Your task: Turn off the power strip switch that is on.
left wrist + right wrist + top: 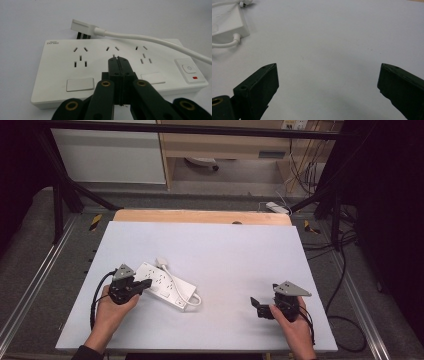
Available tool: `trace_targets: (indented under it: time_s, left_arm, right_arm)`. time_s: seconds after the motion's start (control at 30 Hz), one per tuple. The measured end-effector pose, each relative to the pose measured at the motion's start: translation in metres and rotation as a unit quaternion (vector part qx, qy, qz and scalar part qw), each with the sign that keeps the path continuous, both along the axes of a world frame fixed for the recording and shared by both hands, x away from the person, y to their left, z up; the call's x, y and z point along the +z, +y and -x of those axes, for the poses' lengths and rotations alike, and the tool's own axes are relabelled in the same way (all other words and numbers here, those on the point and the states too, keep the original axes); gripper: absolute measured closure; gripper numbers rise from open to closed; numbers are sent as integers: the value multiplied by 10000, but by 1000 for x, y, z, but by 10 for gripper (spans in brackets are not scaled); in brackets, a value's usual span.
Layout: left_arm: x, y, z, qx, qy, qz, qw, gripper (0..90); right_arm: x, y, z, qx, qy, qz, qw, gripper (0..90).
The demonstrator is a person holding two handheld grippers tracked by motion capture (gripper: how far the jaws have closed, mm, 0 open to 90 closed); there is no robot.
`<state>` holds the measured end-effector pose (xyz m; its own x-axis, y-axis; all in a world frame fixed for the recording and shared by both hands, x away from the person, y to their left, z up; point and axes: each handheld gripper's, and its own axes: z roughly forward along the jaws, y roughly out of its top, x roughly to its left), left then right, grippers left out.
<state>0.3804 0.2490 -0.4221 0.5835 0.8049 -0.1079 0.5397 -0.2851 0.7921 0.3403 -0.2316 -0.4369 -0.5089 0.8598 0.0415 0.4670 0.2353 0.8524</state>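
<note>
Left tool (pixel 118 59), jaws pressed together, hovers over the white rectangular plastic power strip (pixel 165 285); right tool (pixel 261 307) gapes wide, well clear of it.

Overhead forward-down; gripper cameras close, sharing power strip (pixel 117 72).

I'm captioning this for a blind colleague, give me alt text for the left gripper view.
The left gripper, jaws shut together, hovers over or rests on a white rectangular plastic power strip lying on a white table. The strip's white cable crosses over it, ending at a flat white plug by its far edge.
</note>
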Motion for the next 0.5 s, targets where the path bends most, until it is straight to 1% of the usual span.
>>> trace_targets:
  time_s: [0.5]
  left_arm:
    - [-5, 0, -3, 45, 9, -103, 9999, 900]
  right_arm:
    - [0, 0, 1, 11, 3, -8, 10000, 40]
